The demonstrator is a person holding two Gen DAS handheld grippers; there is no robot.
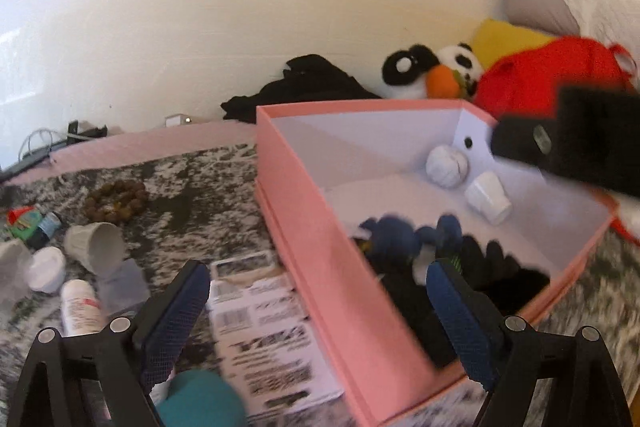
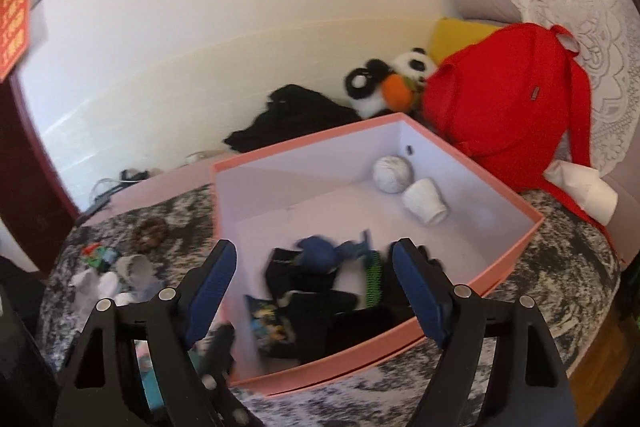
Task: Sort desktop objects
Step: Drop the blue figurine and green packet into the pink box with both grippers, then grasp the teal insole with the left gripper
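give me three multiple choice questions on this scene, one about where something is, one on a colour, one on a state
1. Where does the small white cup lie?
A. inside the pink box
B. on the red backpack
C. on the printed sheet

2. What colour is the outside of the box?
A. green
B. pink
C. brown

3. How do the jaws of the right gripper stand?
A. clamped on the white ball
B. shut with nothing between them
C. spread wide, gripping nothing

Answers:
1. A: the cup lies on its side on the box's white floor, beside the white ball.
2. B: the outer walls and rim are pink, only the inside is white.
3. C: the two blue pads stand far apart above the near end of the box, pressing on nothing; the left gripper is open too.
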